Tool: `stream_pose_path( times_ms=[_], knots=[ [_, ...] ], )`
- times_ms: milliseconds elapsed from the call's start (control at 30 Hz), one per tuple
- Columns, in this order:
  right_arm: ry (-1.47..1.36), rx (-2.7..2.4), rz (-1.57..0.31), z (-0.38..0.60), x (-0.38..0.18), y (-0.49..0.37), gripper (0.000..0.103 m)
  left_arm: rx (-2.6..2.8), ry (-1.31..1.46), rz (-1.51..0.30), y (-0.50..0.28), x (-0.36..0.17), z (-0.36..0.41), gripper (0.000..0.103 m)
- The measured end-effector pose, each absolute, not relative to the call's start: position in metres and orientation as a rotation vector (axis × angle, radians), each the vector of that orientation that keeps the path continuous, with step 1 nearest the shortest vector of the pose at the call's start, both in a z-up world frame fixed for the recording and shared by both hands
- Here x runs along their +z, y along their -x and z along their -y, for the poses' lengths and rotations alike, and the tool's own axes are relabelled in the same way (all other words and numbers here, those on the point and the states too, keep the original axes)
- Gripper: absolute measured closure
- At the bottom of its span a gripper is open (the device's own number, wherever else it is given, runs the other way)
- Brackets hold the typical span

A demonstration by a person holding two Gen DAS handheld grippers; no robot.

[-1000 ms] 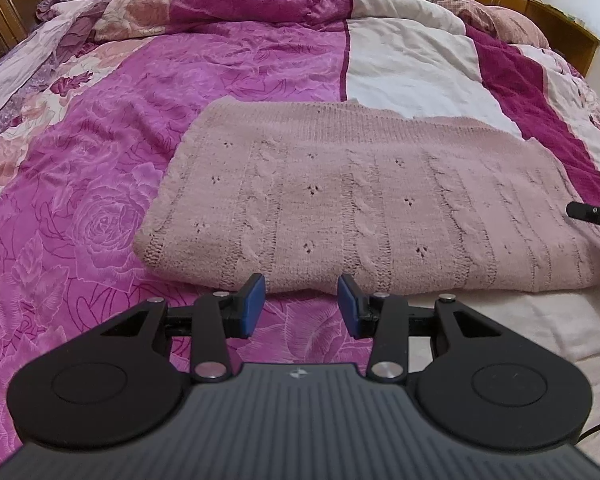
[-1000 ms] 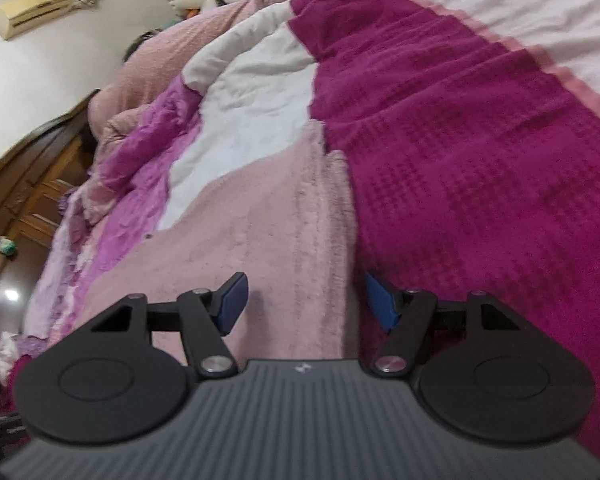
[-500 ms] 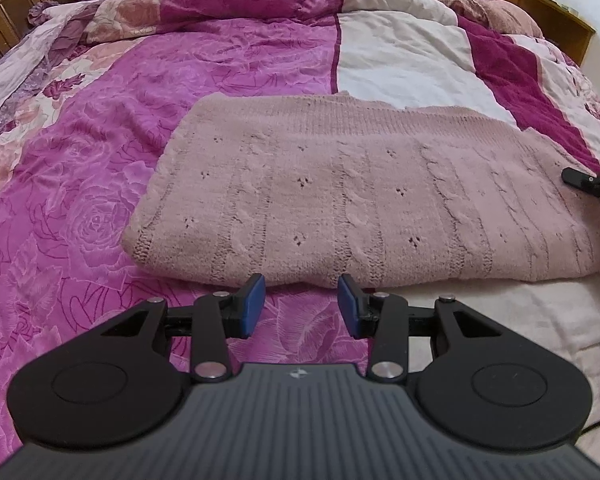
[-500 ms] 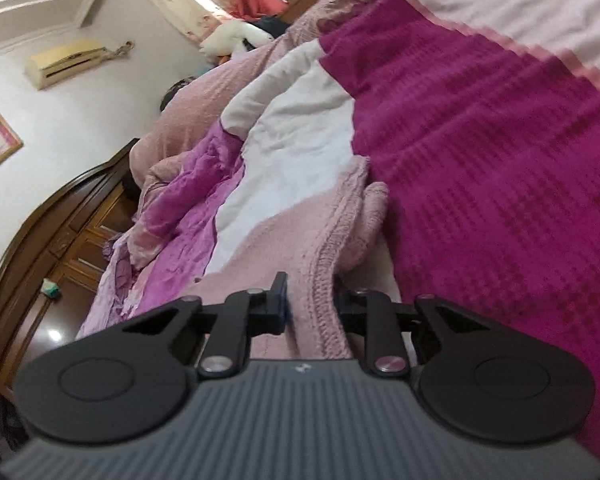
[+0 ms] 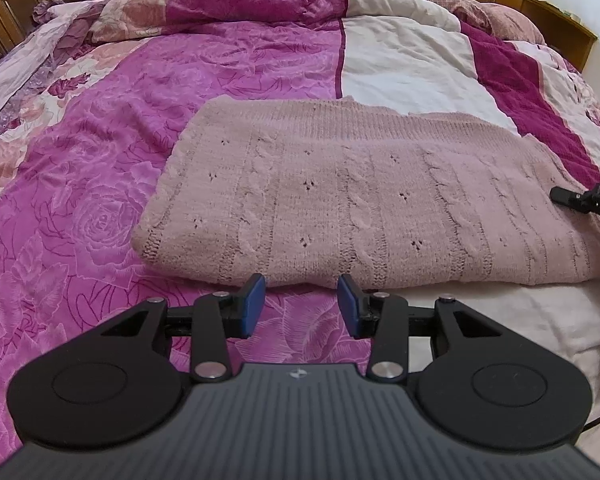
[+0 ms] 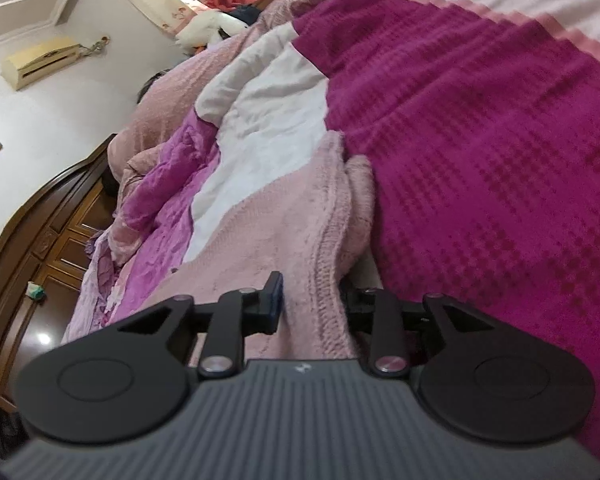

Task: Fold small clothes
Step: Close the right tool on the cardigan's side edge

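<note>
A pink cable-knit sweater (image 5: 360,200) lies folded flat on the bed. My left gripper (image 5: 301,304) hovers just short of its near edge, open, with only the bedspread between its blue pads. At the sweater's right end, my right gripper (image 6: 310,300) has the bunched side edge of the sweater (image 6: 292,232) between its pads. Its jaws are opening slightly while the fabric still fills the gap. The right pad is hidden behind the knit. In the left wrist view, one black finger of the right gripper (image 5: 580,200) rests on the sweater's right end.
The bed carries a patchwork quilt (image 5: 100,220) of magenta floral, white and dark crimson (image 6: 500,160) panels, rumpled toward the pillows. Dark wooden cabinets (image 6: 40,248) stand beyond the far side. An air conditioner (image 6: 40,62) hangs on the wall.
My right gripper closed from wide open onto the sweater's side edge and tipped upward, bunching the fabric. The left gripper stayed put and open.
</note>
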State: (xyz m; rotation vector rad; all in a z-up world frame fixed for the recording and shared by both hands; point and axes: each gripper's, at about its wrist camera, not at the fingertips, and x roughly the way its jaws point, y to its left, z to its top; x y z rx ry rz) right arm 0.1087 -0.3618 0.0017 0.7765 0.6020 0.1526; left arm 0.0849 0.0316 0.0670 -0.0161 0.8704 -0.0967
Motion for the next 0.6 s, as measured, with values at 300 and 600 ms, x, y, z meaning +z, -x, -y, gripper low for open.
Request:
stream_pose_path(
  times_ms=[300, 600],
  knots=[
    [-0.750, 0.148, -0.547, 0.350, 0.030, -0.104, 0.080, -0.085, 0.012, -0.847, -0.083, 0.079, -0.038, 0.055],
    [-0.714, 0.154, -0.495, 0.319, 0.071, -0.107, 0.081, -0.058, 0.047, -0.816, -0.082, 0.093, -0.063, 0.055]
  ],
)
